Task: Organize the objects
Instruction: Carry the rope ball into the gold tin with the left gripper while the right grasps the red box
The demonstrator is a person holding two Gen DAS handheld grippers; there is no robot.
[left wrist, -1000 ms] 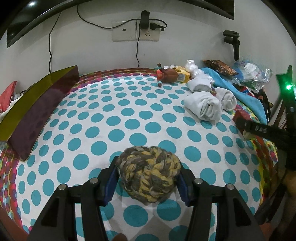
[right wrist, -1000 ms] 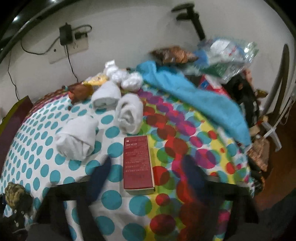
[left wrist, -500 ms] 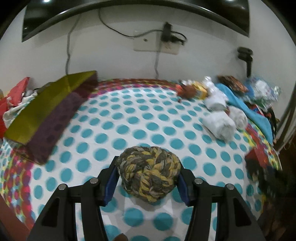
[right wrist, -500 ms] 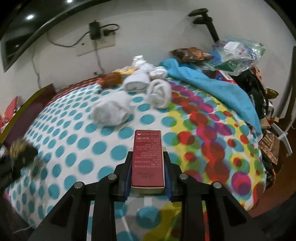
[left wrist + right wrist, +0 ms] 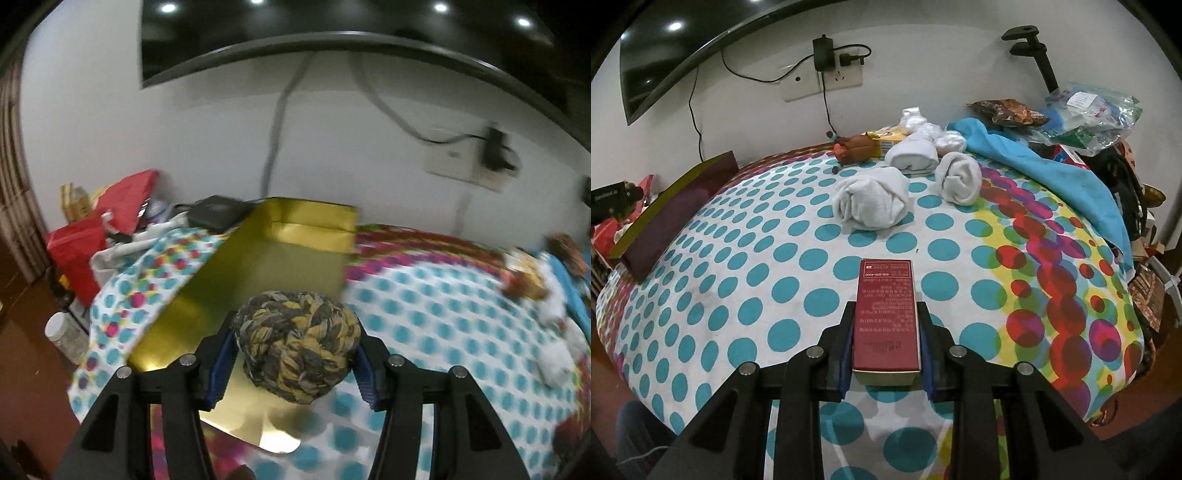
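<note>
Now my left hand-held gripper [image 5: 295, 356] squeezes the braided ball [image 5: 297, 343] (soft, light, yielding) across its middle, gold box [image 5: 266, 280] just ahead; right hand-held gripper [image 5: 885, 345] clamps the stiff red carton [image 5: 885, 314] by its long sides.

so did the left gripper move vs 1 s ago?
Yes. The left gripper, shut on the braided ball, swung left: the gold box, earlier far left, now sits right behind it; the wall socket slid right.

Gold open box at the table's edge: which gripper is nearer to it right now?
Left. The left gripper, holding the braided yellow-grey yarn ball, hangs right over the gold open box. The right gripper, clamping the dark red carton, sits well across the table from it.
</note>
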